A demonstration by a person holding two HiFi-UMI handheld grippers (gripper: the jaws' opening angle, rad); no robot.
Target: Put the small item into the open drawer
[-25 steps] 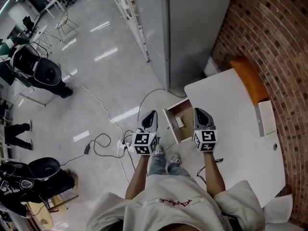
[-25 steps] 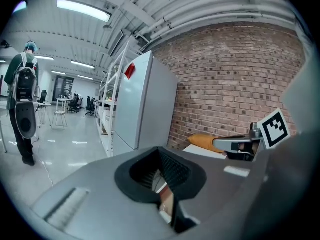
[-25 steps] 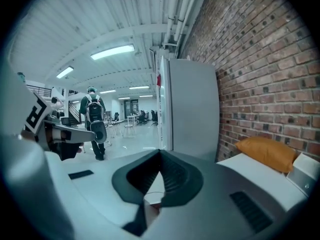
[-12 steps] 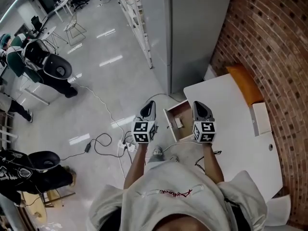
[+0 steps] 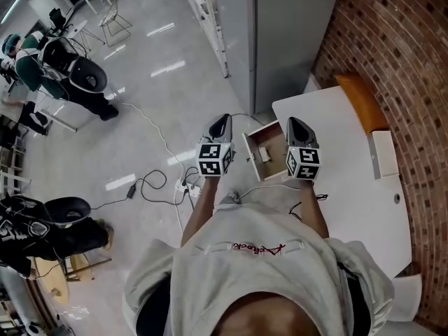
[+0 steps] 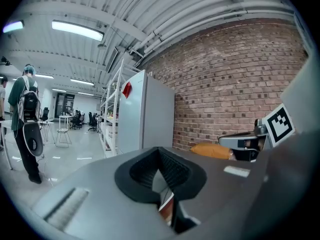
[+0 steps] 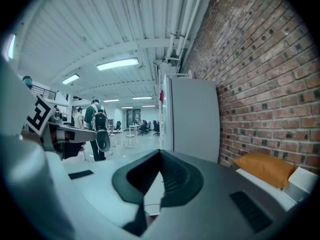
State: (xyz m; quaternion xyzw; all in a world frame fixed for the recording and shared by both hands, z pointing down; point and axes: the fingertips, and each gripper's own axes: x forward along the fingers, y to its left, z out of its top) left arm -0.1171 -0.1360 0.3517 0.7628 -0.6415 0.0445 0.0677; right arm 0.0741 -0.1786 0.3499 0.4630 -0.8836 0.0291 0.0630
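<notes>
1. The left claw (image 5: 222, 120) is held over the floor (image 5: 168, 96), just beside the open drawer (image 5: 253, 161), on the side away from the bench (image 5: 350, 187).
2. In the left gripper view the left claw (image 6: 159, 156) is seen closed: the tips meet, only a thin slit is left below them, and nothing is gripped.
3. The right claw (image 5: 293, 123) is held over the bench edge from which the drawer is pulled out, at the drawer's other side.
4. In the right gripper view the right claw (image 7: 160, 156) is likewise closed, tips together, with nothing held.
5. The small item (image 5: 264, 152), pale in colour, is seen lying on the drawer's wooden bottom, between the two claws and touched by neither.
6. An orange cushion (image 5: 361, 103) lies at the bench's far end, against the brick wall (image 5: 399, 61).
7. A white box (image 5: 386, 154) is set along the bench edge by the same wall.
8. A grey cabinet (image 5: 280, 33) stands beyond the bench's far corner.
9. Cables (image 5: 150, 201) are strewn on the floor to the left of the person.
</notes>
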